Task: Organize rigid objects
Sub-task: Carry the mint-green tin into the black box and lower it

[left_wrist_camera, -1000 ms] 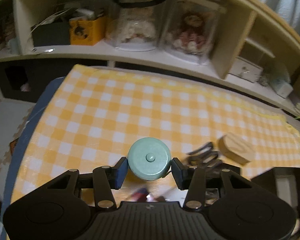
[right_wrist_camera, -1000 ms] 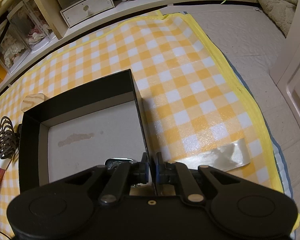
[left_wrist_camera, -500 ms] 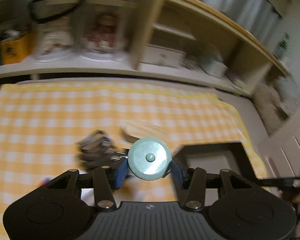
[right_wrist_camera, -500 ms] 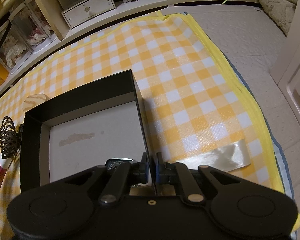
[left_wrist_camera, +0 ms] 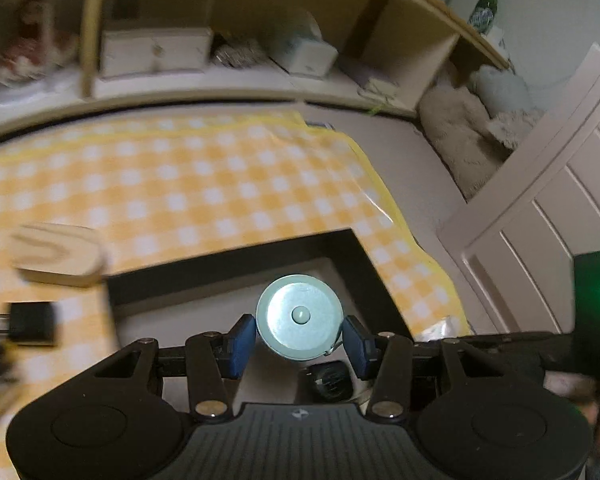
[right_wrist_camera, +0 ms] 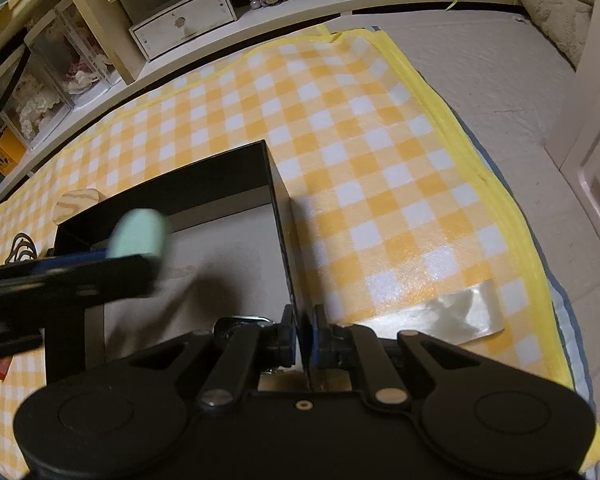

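Holding a round mint-green tape measure (left_wrist_camera: 299, 317) between its blue pads (left_wrist_camera: 240, 340), the left gripper (left_wrist_camera: 300, 338) hangs over the open black box (left_wrist_camera: 364, 268), its jaws clamped on the disc's two sides with the button face turned toward the camera. The right wrist view shows the same disc (right_wrist_camera: 140, 234) from the side, blurred, above the box's pale floor near its left wall. The right gripper (right_wrist_camera: 302, 334) is pinched together on the box's thin right-hand wall (right_wrist_camera: 282, 232), one pad inside and one outside. A small dark round object (left_wrist_camera: 330, 378) lies on the box floor in the near corner, too dim to name. The box sits on a yellow-and-white checked mat (right_wrist_camera: 360, 152), which has a strip of clear tape (right_wrist_camera: 452, 312) along its near right edge. Just beyond the box's far left corner lies an oval wooden piece (left_wrist_camera: 58, 256) with visible grain, and further left a black hair claw (right_wrist_camera: 22, 246) rests on the mat. Shelving (right_wrist_camera: 180, 20) with a small white drawer unit runs along the back.
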`<act>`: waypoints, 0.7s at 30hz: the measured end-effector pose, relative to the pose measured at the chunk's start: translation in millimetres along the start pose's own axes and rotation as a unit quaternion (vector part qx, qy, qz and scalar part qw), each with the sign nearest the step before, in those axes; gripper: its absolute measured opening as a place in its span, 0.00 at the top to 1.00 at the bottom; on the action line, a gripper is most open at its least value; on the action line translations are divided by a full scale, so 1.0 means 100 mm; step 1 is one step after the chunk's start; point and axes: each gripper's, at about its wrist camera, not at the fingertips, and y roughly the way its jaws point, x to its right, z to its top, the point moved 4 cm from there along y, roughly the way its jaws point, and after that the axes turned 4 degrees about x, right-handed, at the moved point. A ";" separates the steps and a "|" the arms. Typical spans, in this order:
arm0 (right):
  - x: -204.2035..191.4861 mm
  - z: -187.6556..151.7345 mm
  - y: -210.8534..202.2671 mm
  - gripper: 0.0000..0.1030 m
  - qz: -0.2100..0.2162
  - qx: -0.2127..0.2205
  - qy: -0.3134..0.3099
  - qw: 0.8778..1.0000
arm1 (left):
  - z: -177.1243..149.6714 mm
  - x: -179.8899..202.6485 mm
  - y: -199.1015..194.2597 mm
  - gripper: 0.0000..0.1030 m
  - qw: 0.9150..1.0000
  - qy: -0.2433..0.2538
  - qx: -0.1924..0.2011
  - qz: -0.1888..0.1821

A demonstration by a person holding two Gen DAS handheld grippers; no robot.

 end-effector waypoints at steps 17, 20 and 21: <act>-0.01 0.00 0.02 0.91 0.007 0.003 0.006 1.000 | -0.05 0.03 0.73 0.35 0.994 -0.082 -0.067 -0.009; 0.00 0.00 0.03 0.91 0.008 0.002 0.008 1.000 | -0.06 -0.02 0.70 0.25 0.993 -0.096 -0.069 -0.009; 0.00 0.00 0.03 0.91 0.008 0.002 0.008 1.000 | -0.05 -0.03 0.68 0.25 0.994 -0.090 -0.069 -0.006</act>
